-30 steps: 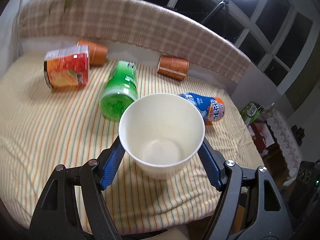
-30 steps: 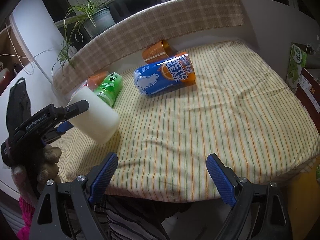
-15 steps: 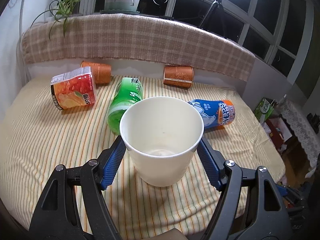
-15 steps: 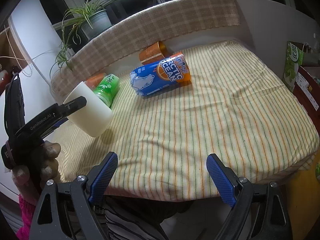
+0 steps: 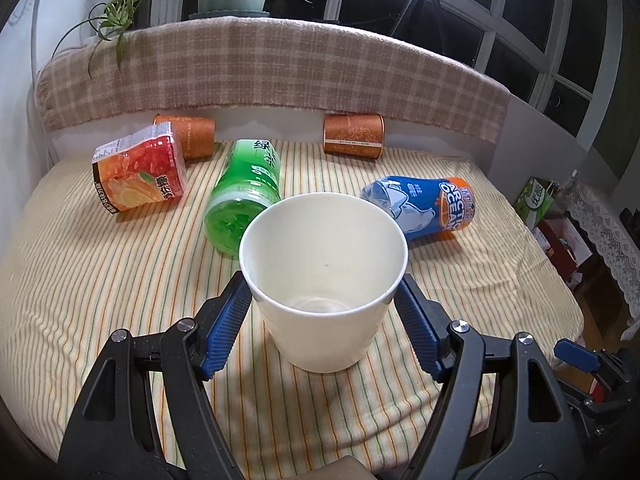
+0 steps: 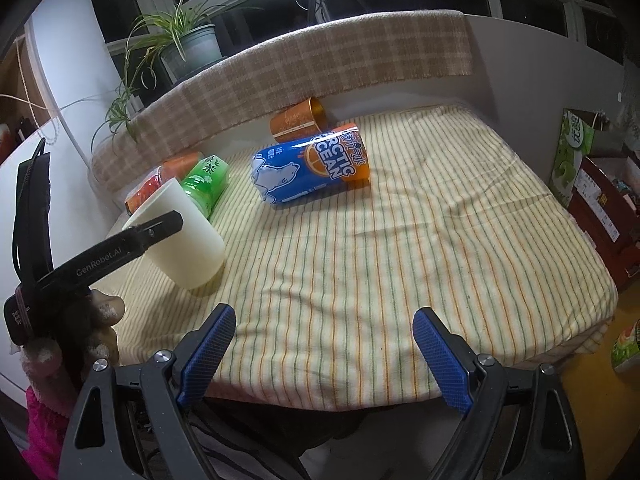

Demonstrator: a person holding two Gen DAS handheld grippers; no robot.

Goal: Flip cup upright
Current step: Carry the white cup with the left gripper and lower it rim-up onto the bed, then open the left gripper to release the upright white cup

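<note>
Left tool (image 5: pixel 324 316) clamps the white cup (image 5: pixel 324 280) mouth-up at frame centre, its base on the striped worktop cloth (image 5: pixel 100 280). Right tool (image 6: pixel 320 348) gapes wide, holding nothing (bottom of frame). Dark windows (image 5: pixel 500 12) behind.

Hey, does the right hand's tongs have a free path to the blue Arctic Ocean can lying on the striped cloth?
Probably yes. The right tongs are open and empty, and only bare striped cloth lies between them and the blue can. The white cup, held by the left tongs, sits well off to the side.
</note>
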